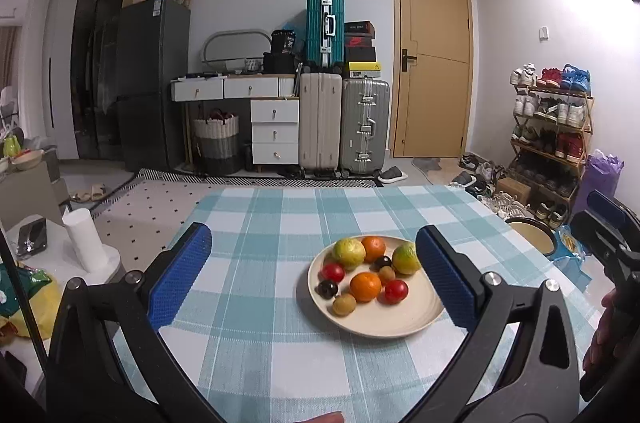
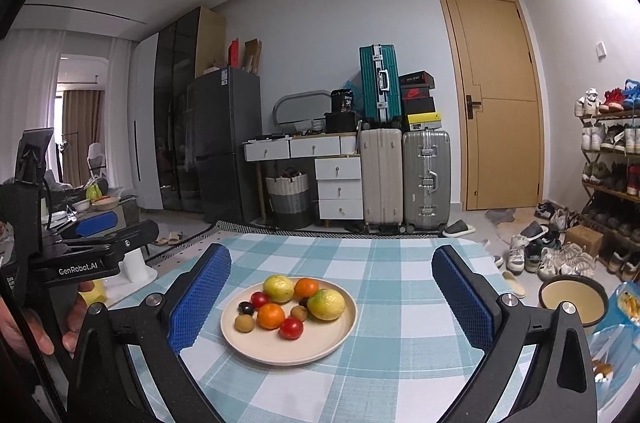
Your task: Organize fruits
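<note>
A cream plate sits on the blue checked tablecloth. It holds several fruits: two oranges, two yellow-green guavas, red tomatoes, dark plums and small brown fruits. My left gripper is open and empty, hovering just left of the plate. My right gripper is open and empty, with the plate between its fingers and below them. The left gripper also shows in the right wrist view.
A dark-rimmed cream bowl stands off the table's right edge, beside a blue snack bag. A white paper roll stands on a low side table at left. Suitcases, drawers, fridge and a shoe rack line the far wall.
</note>
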The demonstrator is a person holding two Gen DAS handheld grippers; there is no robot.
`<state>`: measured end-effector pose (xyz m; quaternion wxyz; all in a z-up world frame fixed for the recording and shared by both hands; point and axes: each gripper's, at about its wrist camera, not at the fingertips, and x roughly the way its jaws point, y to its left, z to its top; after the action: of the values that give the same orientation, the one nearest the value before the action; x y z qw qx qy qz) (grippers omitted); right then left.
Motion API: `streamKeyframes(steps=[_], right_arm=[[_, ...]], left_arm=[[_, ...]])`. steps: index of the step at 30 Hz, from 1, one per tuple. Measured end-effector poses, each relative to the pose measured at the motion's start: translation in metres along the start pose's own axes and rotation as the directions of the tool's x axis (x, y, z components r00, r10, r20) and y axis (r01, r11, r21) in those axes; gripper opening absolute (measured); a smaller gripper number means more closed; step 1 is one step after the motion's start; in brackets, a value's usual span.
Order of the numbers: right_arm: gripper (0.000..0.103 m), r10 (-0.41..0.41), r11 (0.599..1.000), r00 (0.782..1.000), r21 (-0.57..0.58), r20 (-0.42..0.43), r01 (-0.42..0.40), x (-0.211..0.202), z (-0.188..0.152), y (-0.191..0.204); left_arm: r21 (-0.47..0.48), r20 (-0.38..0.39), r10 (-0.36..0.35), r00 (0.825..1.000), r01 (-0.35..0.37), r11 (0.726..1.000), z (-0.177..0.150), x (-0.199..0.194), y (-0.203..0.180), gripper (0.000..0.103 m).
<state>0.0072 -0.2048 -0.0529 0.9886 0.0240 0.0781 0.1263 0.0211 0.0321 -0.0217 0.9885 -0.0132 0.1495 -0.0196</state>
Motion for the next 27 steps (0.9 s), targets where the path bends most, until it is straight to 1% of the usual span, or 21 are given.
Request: streamKeyframes(steps=[5,10,13,16,24,27], right_arm=[[0.103,0.001,1.000,1.000,-0.001,-0.005,-0.001,-0.003,-0.005,-0.002],[0.103,-0.002,1.000,1.000,0.000,-0.025,0.002,0.001,-0.014,-0.004],[0.103,-0.001,1.000,0.999,-0.002,-0.045,0.000,0.005,-0.020,-0.005],[0.103,-0.010,1.000,0.998,-0.021,-0.060,0.009,0.007,-0.027,-0.005],[0.103,-0.011,0.999,0.994,-0.035,-0.105,0.007,0.019,-0.041,-0.005],[0.103,-0.010,0.999,0.993,-0.039,-0.117,0.005,0.025,-0.046,-0.006]], left_arm=[[0.041,0.009,0.045,0.999,-0.045,0.998,-0.010,0.005,0.000,0.102],[0.053,0.003,0.061,0.998,-0.061,0.997,-0.024,0.009,0.002,0.102],[0.052,-0.002,0.061,0.998,-0.061,0.997,-0.032,0.013,0.004,0.102],[0.051,-0.027,0.065,0.998,-0.063,0.997,-0.041,0.022,0.005,0.102],[0.056,-0.039,0.061,0.997,-0.059,0.997,-0.056,0.040,0.006,0.102],[0.031,-0.053,0.052,0.997,-0.050,0.998,-0.061,0.049,0.009,0.102]])
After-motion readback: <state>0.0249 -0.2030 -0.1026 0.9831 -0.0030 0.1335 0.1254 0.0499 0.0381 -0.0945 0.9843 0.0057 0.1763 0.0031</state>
